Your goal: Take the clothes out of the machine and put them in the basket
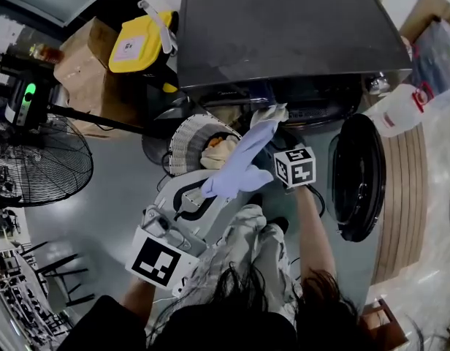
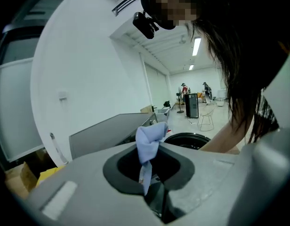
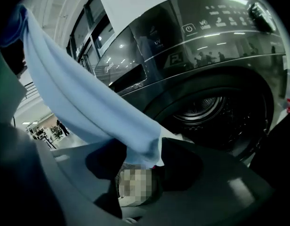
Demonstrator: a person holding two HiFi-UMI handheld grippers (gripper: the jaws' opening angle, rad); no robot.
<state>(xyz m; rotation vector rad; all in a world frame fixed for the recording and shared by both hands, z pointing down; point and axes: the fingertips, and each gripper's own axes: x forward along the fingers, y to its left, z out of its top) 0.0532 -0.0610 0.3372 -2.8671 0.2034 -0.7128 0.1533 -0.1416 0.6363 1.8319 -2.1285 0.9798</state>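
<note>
Left gripper (image 2: 147, 173) clamped on blue garment (image 1: 243, 163) — right gripper (image 3: 140, 161) too, basket (image 1: 182, 141) nearby

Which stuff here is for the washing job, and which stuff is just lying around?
For the job: blue garment, gripped by the left hand-held gripper and the right hand-held gripper; washing machine; basket.

Just lying about: fan; yellow box; cardboard box; white jug.

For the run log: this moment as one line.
left claw: shut on blue garment | right claw: shut on same | garment: stretched between claws | machine door: open
</note>
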